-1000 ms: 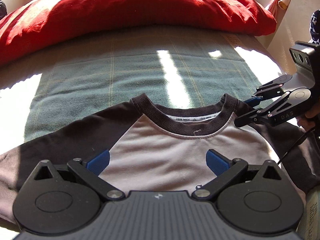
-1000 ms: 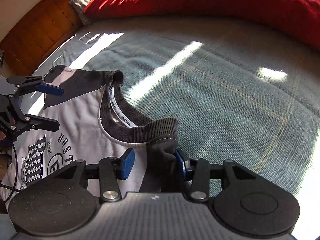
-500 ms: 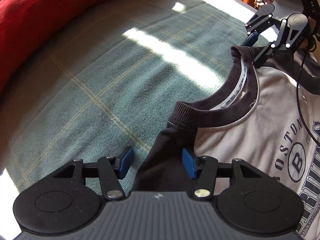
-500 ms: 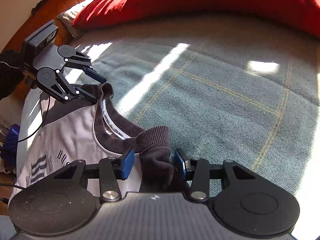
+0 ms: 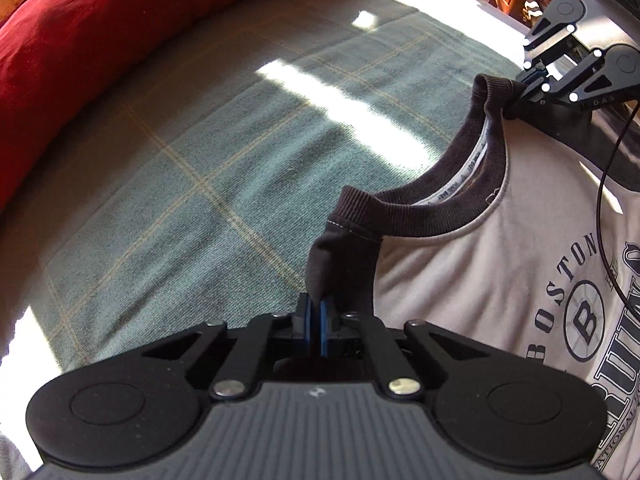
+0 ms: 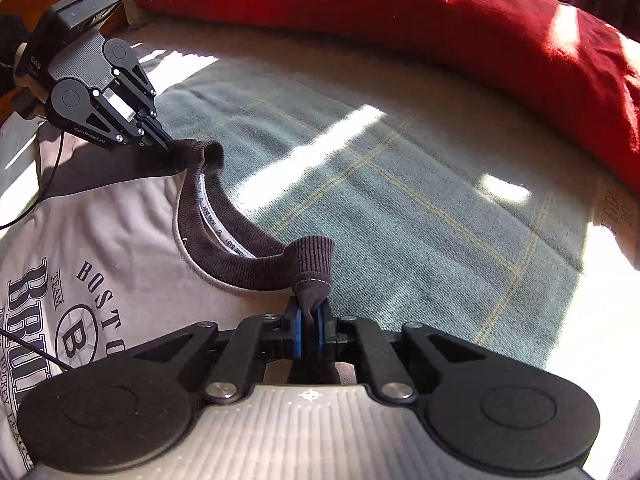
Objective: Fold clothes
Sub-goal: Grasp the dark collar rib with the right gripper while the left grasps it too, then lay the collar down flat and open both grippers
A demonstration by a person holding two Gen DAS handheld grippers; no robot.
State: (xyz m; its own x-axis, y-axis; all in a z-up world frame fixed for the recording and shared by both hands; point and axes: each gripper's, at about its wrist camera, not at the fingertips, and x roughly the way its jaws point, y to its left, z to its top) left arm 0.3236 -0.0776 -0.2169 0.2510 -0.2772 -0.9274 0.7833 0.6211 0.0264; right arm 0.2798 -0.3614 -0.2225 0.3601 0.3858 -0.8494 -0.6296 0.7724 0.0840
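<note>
Both grippers are clamped on the raglan shirt, one at each dark shoulder beside the collar. Left gripper: pads pinched on dark shoulder fabric. Right gripper: pads pinched likewise on the opposite shoulder. Shirt is spread print-side up on the green plaid blanket, collar pulled into ridges at both pinches; in the right view the left gripper is seen at 10 o'clock. Red pillow lies at 12 o'clock. Step judged: shoulder grasp set for a fold or reposition. Next move calls for both shoulders carried together, evenly tensioned, so the collar line stays straight.
</note>
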